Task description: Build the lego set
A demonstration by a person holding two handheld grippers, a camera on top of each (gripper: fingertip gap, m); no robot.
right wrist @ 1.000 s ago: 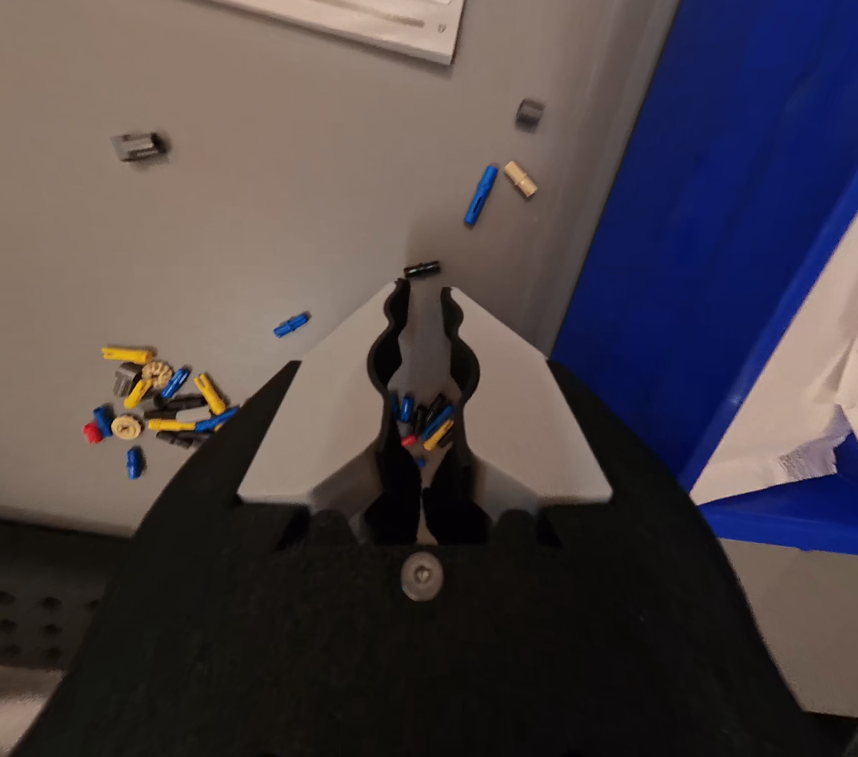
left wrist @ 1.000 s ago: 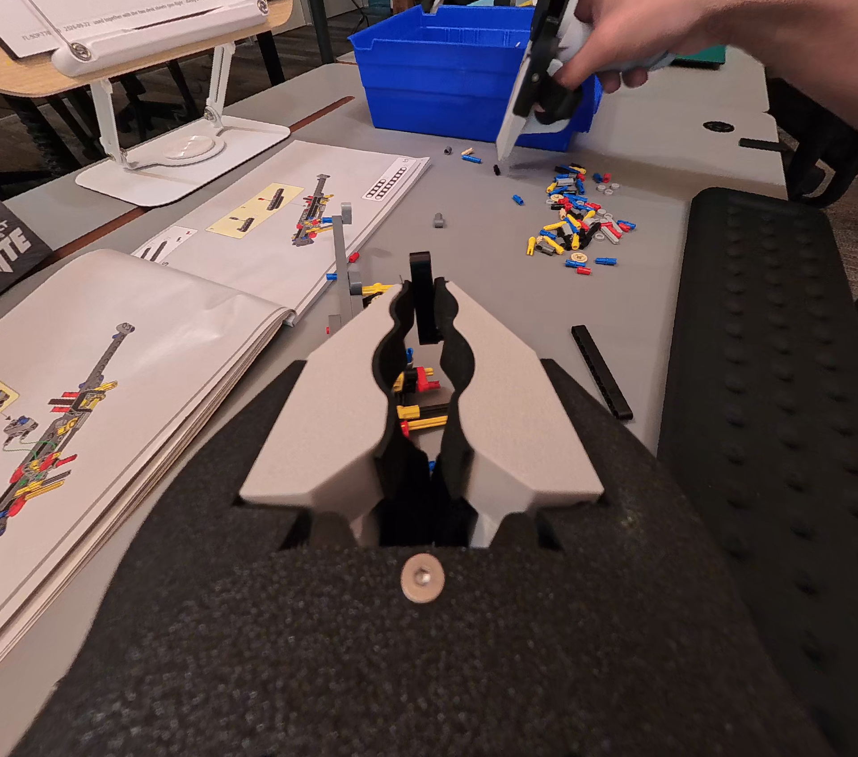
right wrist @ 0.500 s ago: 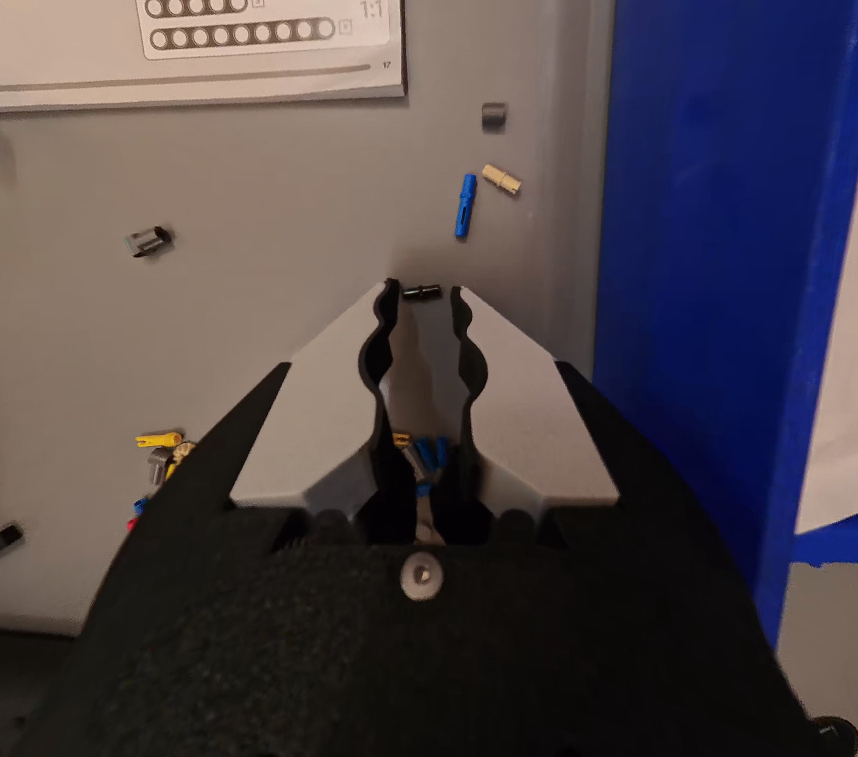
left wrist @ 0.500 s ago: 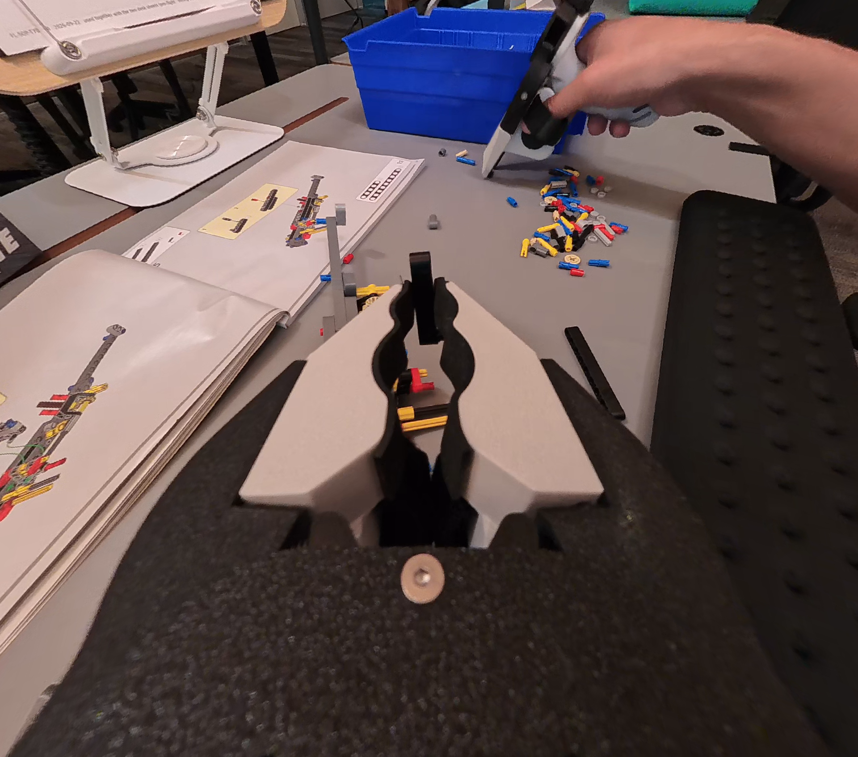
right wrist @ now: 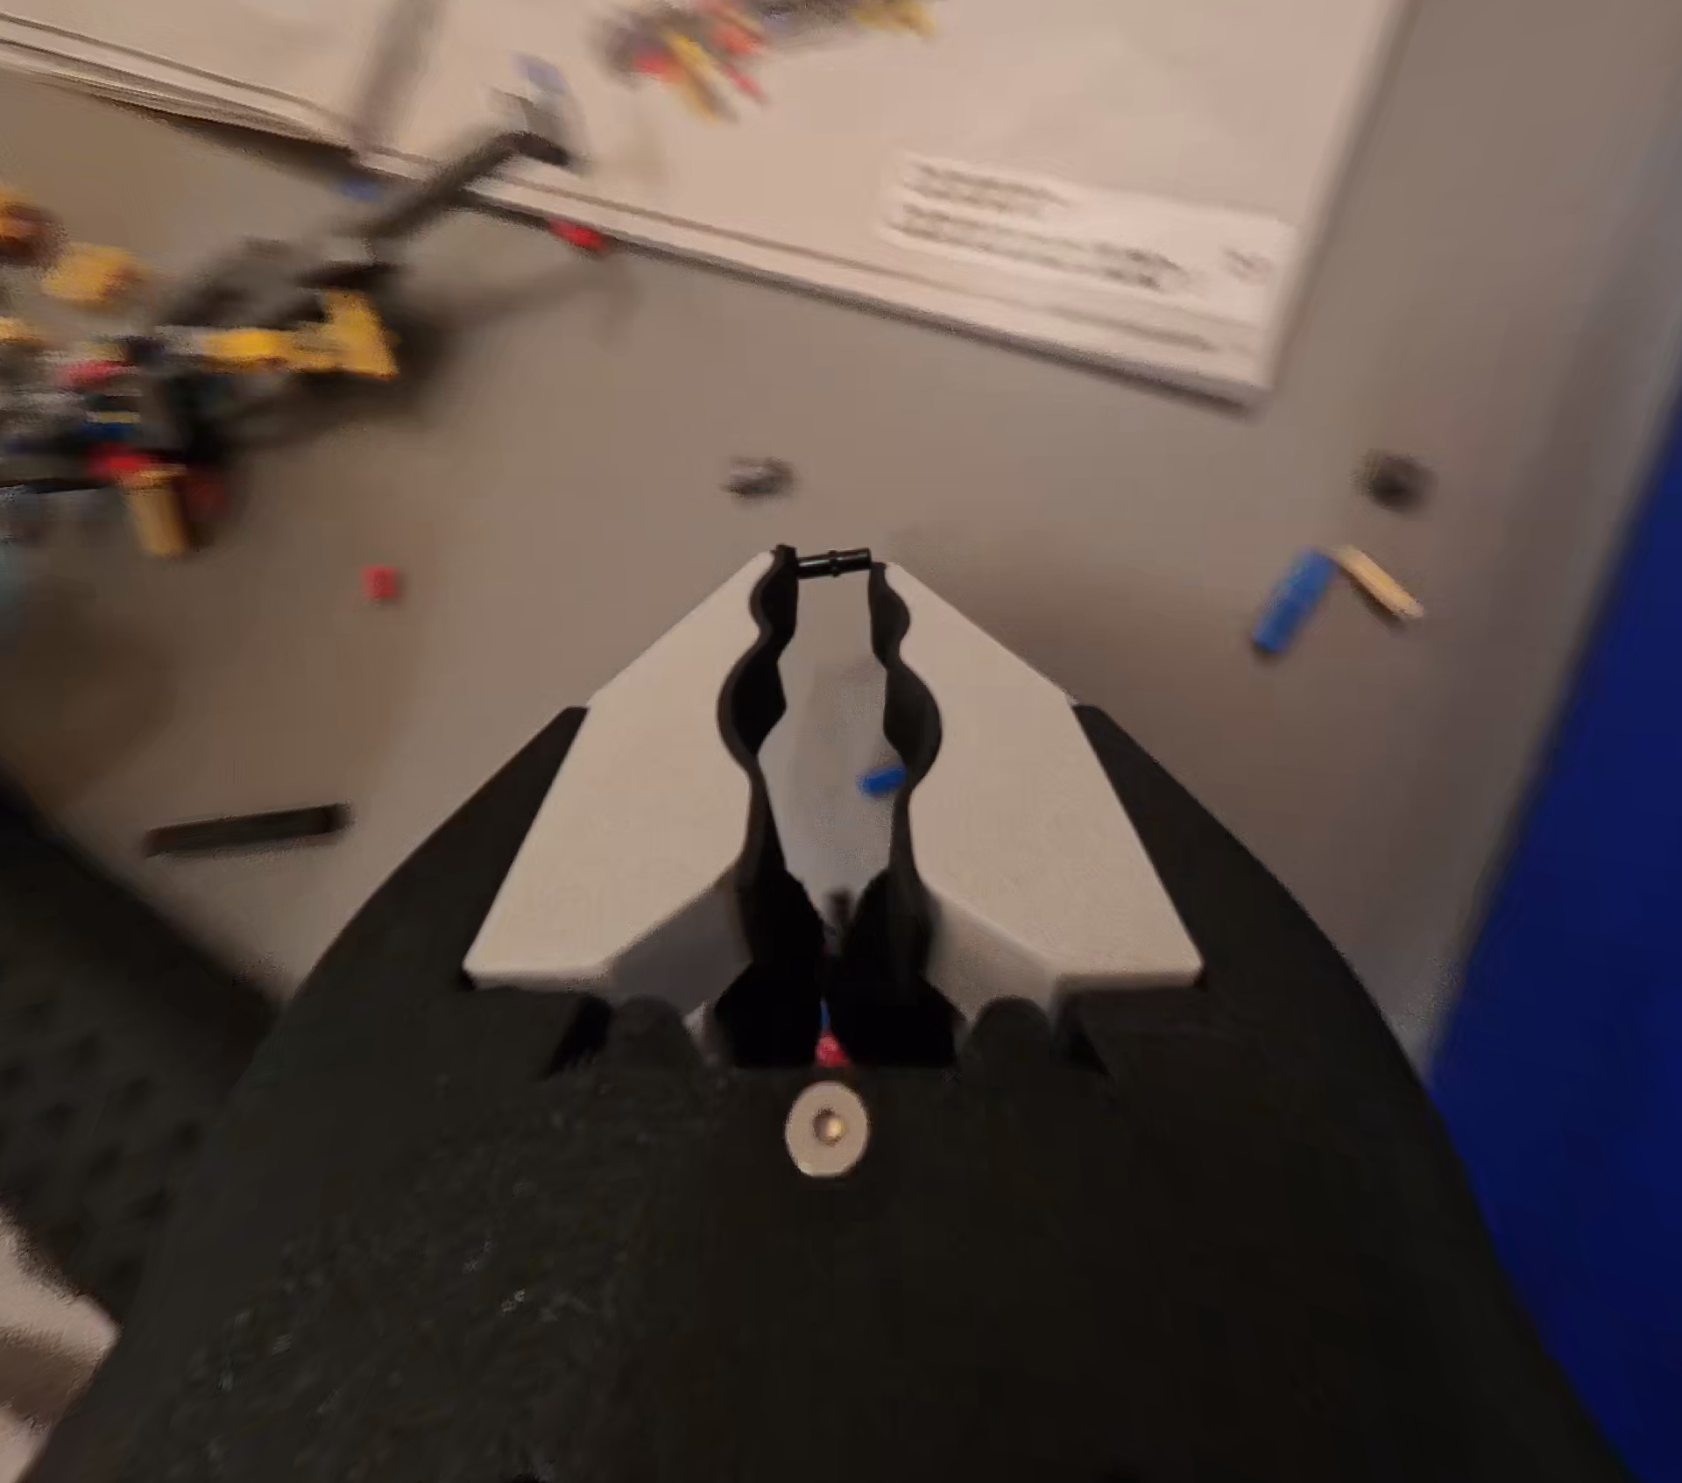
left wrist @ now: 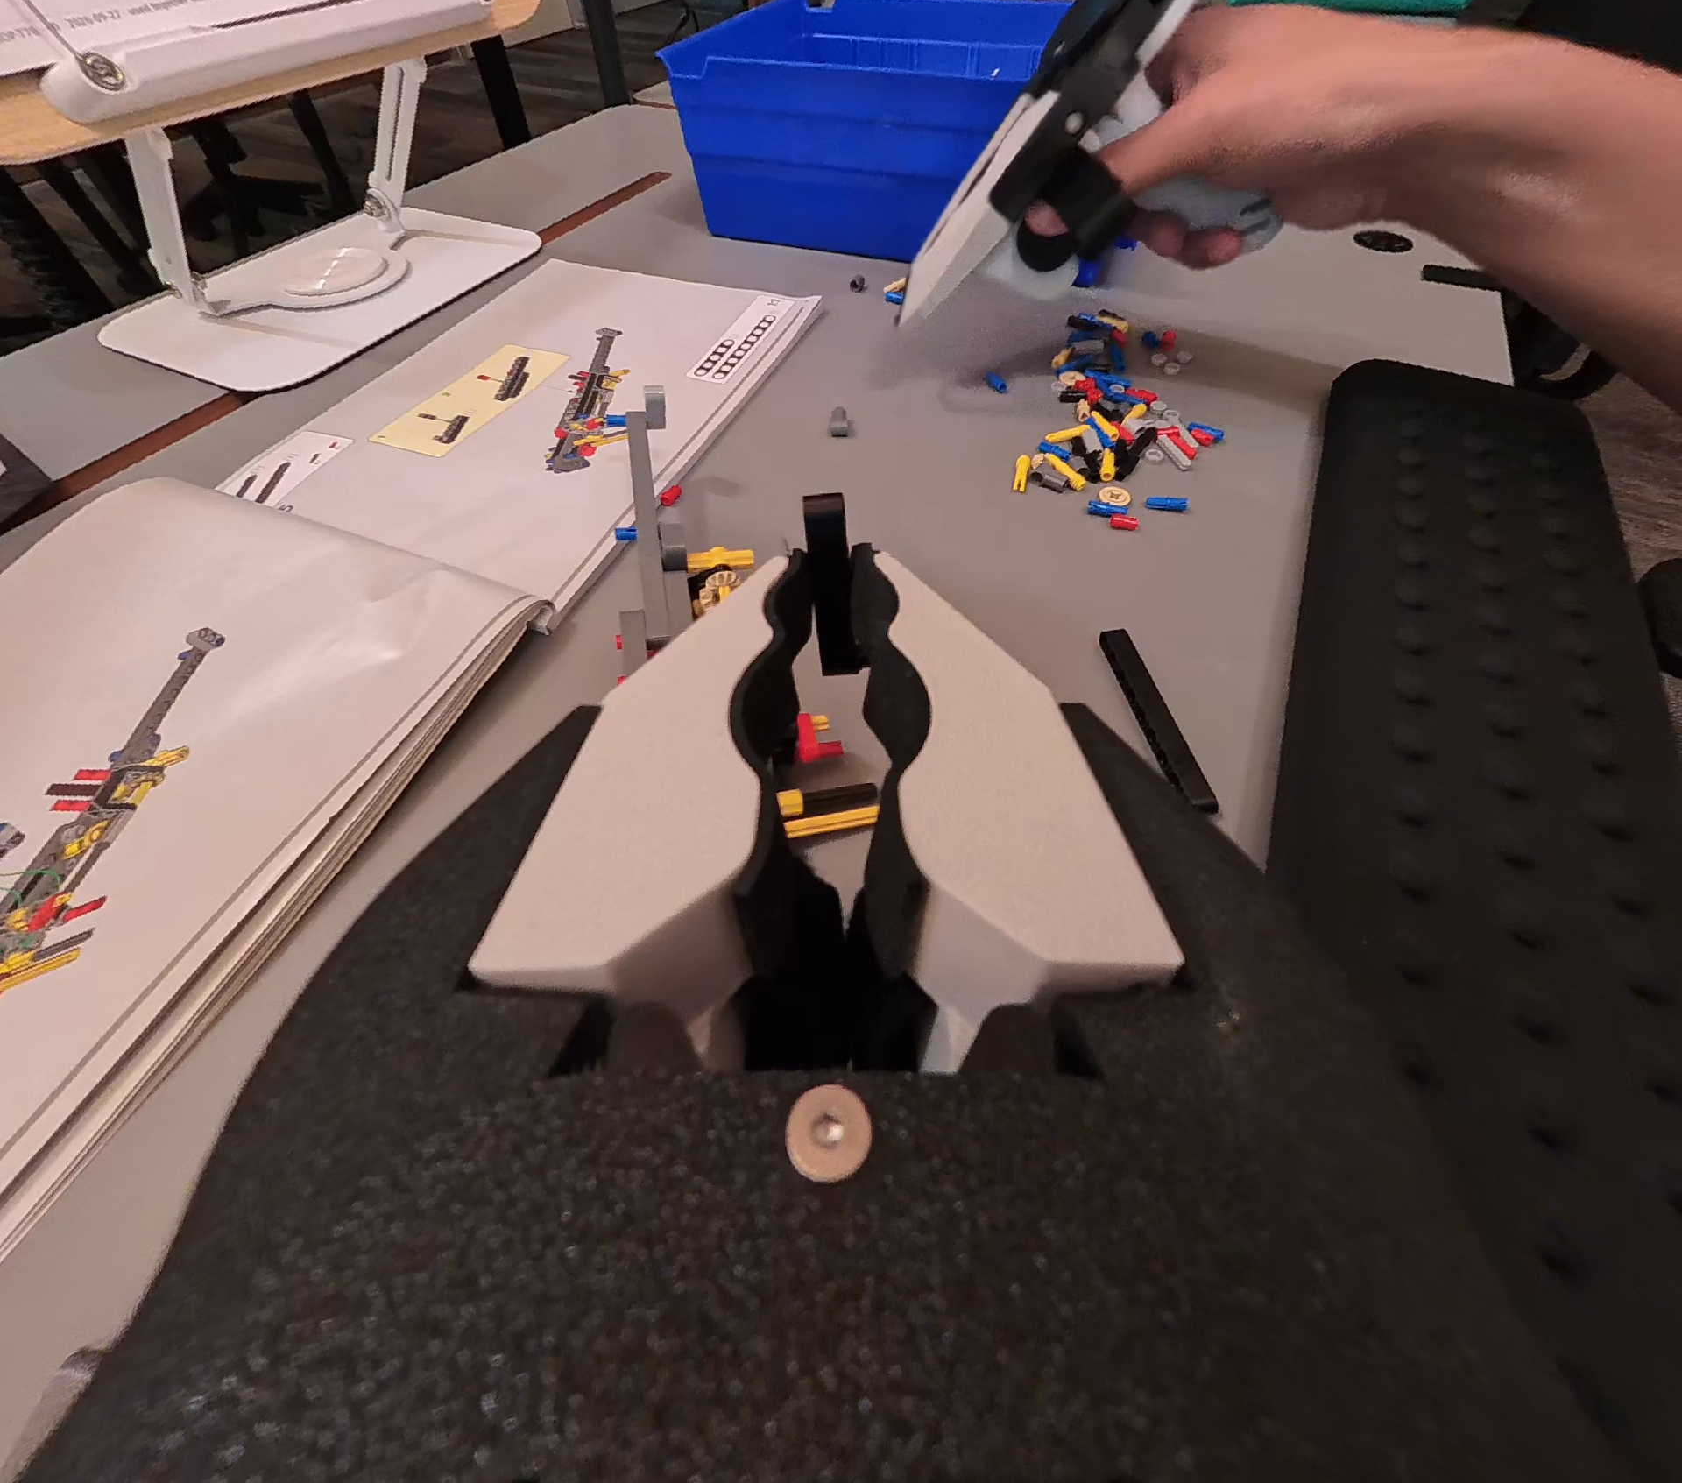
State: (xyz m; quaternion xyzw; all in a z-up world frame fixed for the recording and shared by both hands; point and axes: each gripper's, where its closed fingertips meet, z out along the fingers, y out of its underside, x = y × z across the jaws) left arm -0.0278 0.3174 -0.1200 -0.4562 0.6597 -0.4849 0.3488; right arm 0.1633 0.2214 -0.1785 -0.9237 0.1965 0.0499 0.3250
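My left gripper (left wrist: 826, 561) is shut on a black beam (left wrist: 826, 584) of the partly built lego model (left wrist: 673, 566), whose grey, yellow and red parts stand on the grey table beside the open manual. My right gripper (right wrist: 830, 561) is shut on a small black pin (right wrist: 833, 560) held crosswise between its tips, lifted off the table. In the left wrist view the right gripper (left wrist: 910, 311) hangs above the table left of the pile of small loose pieces (left wrist: 1106, 429). The model (right wrist: 209, 347) shows blurred at the left of the right wrist view.
The open instruction manual (left wrist: 510, 438) lies left of the model. A blue bin (left wrist: 846, 111) stands at the back. A black ridged mat (left wrist: 1493, 711) lies at the right, a loose black beam (left wrist: 1156, 716) beside it. A document stand (left wrist: 300, 256) is back left. A blue pin (right wrist: 1292, 597) and a tan pin (right wrist: 1379, 584) lie by the bin. One gripper's finger ends stand about 25 centimetres off the other's.
My right gripper closed on the black pin that lay on the table, lifted it and swung left toward the model. My left gripper kept its hold on the black beam.
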